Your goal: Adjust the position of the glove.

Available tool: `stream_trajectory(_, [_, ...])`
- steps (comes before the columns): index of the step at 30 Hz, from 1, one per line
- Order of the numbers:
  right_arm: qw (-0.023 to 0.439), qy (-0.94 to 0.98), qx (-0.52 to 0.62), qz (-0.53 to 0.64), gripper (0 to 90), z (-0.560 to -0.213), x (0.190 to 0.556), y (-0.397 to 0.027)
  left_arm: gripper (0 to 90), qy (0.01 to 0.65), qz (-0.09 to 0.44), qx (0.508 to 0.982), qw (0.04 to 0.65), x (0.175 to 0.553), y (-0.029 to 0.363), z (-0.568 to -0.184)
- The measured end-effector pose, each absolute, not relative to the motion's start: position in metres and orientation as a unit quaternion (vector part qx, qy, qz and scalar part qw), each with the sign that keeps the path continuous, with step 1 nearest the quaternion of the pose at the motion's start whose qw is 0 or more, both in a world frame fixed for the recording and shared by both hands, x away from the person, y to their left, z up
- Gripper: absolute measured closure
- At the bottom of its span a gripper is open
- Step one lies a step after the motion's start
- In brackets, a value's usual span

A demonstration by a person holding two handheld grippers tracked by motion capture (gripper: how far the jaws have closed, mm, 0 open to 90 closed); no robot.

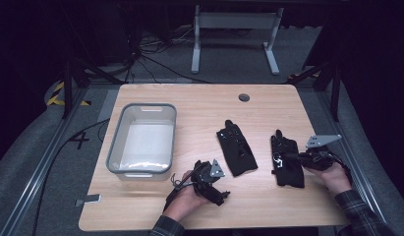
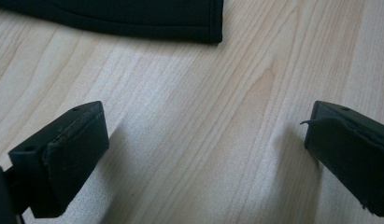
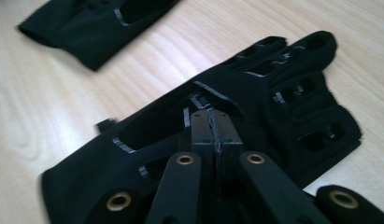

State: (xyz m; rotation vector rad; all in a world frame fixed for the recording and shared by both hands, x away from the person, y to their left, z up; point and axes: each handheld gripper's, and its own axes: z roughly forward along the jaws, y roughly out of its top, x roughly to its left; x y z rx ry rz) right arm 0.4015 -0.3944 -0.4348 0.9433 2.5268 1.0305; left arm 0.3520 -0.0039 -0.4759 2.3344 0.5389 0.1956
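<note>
Two black gloves lie flat on the wooden table (image 1: 199,101), well apart from each other. The right gripper (image 3: 213,122) sits over the right-hand glove (image 3: 255,107), its jaws pressed together at the glove's middle; whether any fabric is pinched between them cannot be told. In the high view this gripper (image 1: 288,158) reaches across the same glove (image 1: 286,162) from the right.

The left gripper (image 2: 206,140) stands with jaws wide apart over bare wood, nothing between them — the cuff edge of the other glove (image 2: 133,18) lies just ahead. In the high view that glove (image 1: 236,147) rests near the table's centre, right of the grey tub (image 1: 140,140), and the left gripper (image 1: 216,189) sits near the front edge.
</note>
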Motion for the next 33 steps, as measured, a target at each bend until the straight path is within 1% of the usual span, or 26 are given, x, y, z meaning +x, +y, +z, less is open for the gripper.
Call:
stream_trajectory(8, [0.130,0.869,0.337,0.338,90.0,-0.442,0.424,-0.393,0.0,0.209,0.076,0.906,0.360,0.352,-0.004,-0.476])
stream_trajectory(14, [0.125,0.869,0.339,0.339,90.0,-0.445,0.427,-0.392,0.0,0.209,0.076,0.906,0.361,0.352,-0.004,-0.476])
stream_trajectory(22, [0.119,0.878,0.317,0.339,90.0,-0.447,0.416,-0.379,0.0,0.209,0.076,0.906,0.360,0.352,-0.004,-0.476])
stream_trajectory(33, [0.102,0.889,0.291,0.338,90.0,-0.447,0.389,-0.365,0.0,0.209,0.076,0.906,0.360,0.352,-0.004,-0.476])
